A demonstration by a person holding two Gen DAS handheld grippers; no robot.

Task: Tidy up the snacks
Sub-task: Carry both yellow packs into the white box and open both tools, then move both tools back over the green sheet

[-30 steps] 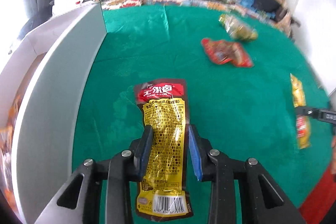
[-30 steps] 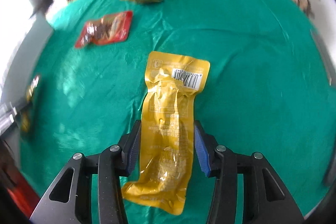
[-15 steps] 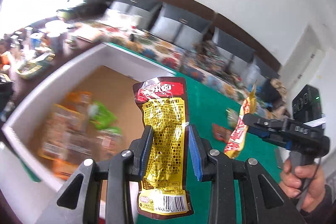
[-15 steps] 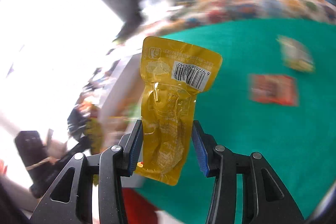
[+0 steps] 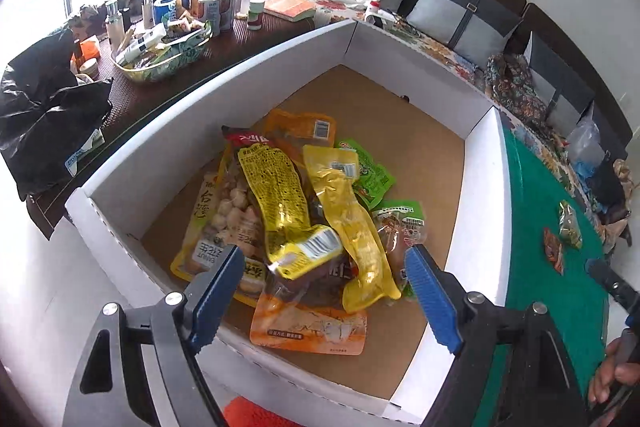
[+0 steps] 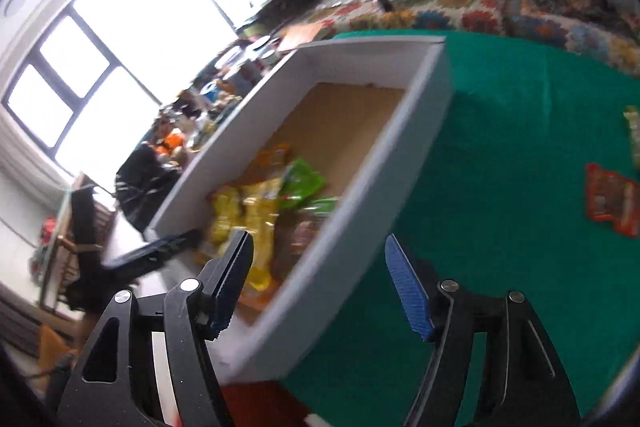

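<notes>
A white cardboard box [image 5: 478,187] with a brown floor holds a heap of snack packets. On top of the heap lie a yellow-and-red packet [image 5: 276,195] and a plain yellow packet [image 5: 344,211]. My left gripper [image 5: 324,273] hangs above the heap, its jaws opening, nothing between them. My right gripper [image 6: 318,263] hovers over the near wall of the box [image 6: 352,227], its jaws also opening and empty. On the green cloth [image 6: 500,187] lie a red packet [image 6: 610,203] and a greenish packet [image 6: 633,135]. The same two packets show small in the left wrist view, red [image 5: 554,255] and greenish [image 5: 570,225].
A dark side table [image 5: 160,87] crowded with jars, bottles and a tray stands behind the box, with a black bag [image 5: 44,115] on its left. Cushions [image 5: 460,15] and a patterned blanket line the far wall. A hand [image 5: 612,375] holds the other gripper at lower right.
Both grippers swung from the green cloth over to the box and let go; the yellow-and-red packet and the plain yellow packet now lie in the box.
</notes>
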